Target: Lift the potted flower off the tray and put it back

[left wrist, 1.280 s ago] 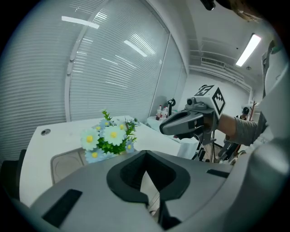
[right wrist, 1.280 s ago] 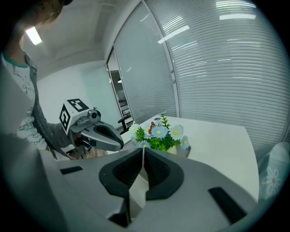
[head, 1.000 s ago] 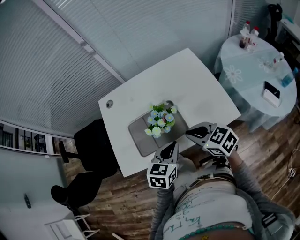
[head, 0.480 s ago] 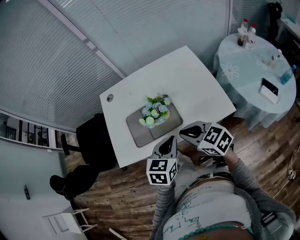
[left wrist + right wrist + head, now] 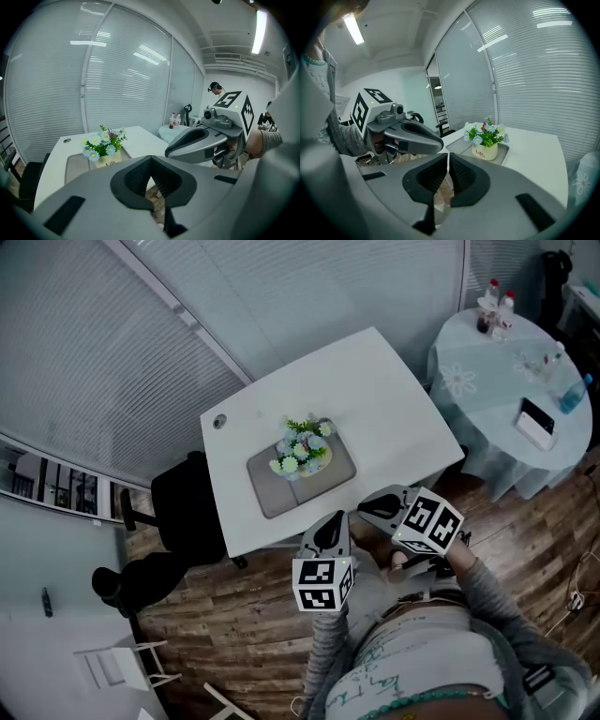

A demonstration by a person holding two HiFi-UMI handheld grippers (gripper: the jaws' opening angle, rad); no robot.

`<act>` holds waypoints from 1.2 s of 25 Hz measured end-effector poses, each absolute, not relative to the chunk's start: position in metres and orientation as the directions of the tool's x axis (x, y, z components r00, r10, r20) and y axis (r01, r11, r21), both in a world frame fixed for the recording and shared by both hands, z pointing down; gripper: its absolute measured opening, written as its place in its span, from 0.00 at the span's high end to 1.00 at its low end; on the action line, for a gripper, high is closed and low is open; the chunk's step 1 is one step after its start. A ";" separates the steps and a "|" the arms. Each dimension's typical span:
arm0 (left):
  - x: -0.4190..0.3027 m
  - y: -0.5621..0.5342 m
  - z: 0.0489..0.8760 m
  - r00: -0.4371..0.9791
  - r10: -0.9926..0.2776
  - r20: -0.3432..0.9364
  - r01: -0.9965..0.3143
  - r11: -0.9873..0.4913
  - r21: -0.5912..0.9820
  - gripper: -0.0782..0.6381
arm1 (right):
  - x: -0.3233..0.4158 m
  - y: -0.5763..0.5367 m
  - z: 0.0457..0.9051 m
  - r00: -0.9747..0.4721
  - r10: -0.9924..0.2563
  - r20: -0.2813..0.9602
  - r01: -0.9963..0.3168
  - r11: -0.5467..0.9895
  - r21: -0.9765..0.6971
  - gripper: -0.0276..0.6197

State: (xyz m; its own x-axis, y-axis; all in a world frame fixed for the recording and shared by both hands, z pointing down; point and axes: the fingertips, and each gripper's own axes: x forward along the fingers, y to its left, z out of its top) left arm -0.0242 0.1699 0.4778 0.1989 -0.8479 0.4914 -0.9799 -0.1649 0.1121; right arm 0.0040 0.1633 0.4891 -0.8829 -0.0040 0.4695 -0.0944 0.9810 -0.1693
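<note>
in the head view the left claw (image 5: 332,521) and the right claw (image 5: 362,509) hang side by side just off the near edge of the white desk (image 5: 375,395), over the wooden floor, both with jaws pressed together and nothing in them. the potted flower (image 5: 300,450) stands upright on the grey tray (image 5: 272,491), toward the tray's far edge, ahead of both claws and up to their left, well apart from either. the left claw points up toward the desk and the right claw points across to the left, so the left one looks slightly the nearer and better lined up. in the left gripper view its ribbed pads meet in a closed seam with only floor showing past them. the flower sits ahead and to the left of that seam, its cream pot (image 5: 109,160) on the tray, and the right claw crosses in close on the right. in the right gripper view its pads are likewise shut and empty. here the flower stands ahead and to the right of the seam, and the left claw juts in on the left. the pot's long axis is vertical, so the coming move would seem to turn on carrying a claw forward over the desk edge, spreading its jaws and bringing them level to either side of the pot, below the blooms.
</note>
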 end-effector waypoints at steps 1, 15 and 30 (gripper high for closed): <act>-0.024 0.172 0.476 0.189 -0.851 0.490 -0.982 -0.156 0.108 0.88 | 0.005 0.166 0.489 -0.884 0.000 0.468 -0.090 0.982 -0.169 0.91; -0.022 0.176 0.468 0.179 -0.870 0.460 -0.983 -0.143 0.111 0.88 | 0.014 0.170 0.478 -0.893 -0.078 0.443 -0.153 0.979 -0.136 0.91; -0.059 0.215 0.465 0.193 -0.870 0.454 -0.981 -0.172 0.086 0.88 | -0.031 0.218 0.463 -0.896 -0.155 0.417 -0.217 0.971 -0.104 0.91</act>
